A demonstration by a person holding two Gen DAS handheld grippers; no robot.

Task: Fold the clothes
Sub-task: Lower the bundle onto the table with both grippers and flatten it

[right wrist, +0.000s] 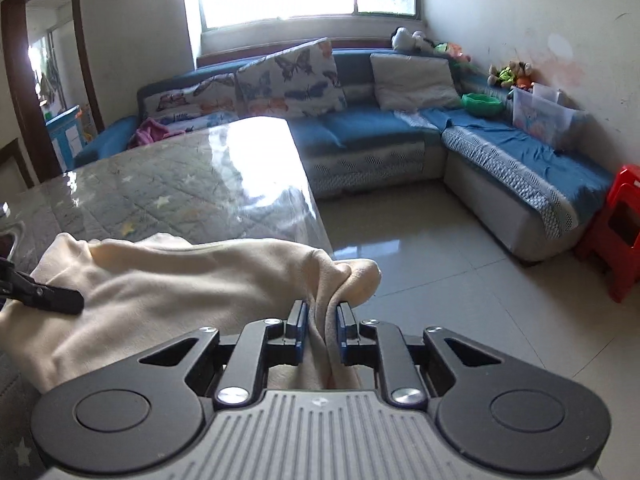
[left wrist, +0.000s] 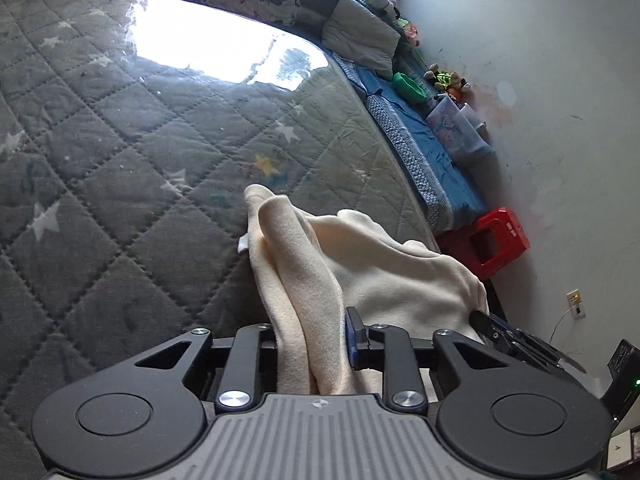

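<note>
A cream fleece garment [left wrist: 360,256] hangs bunched between my two grippers near the right edge of a table. My left gripper [left wrist: 316,340] is shut on one bunched edge of it; its left finger is hidden by the cloth. My right gripper [right wrist: 323,332] is shut on another bunched end of the garment [right wrist: 192,276], with folds pinched between its blue pads [right wrist: 302,330]. The cloth stretches left from there toward the left gripper's black body [right wrist: 44,294]. The right gripper's body [left wrist: 516,340] shows at the right of the left wrist view.
The table [left wrist: 120,160] has a grey quilted star-pattern cover under a glossy clear sheet. A blue corner sofa [right wrist: 376,128] with cushions, toys and a green bowl [right wrist: 482,104] runs behind and right. A red plastic stool [right wrist: 620,232] stands on the tiled floor [right wrist: 440,272].
</note>
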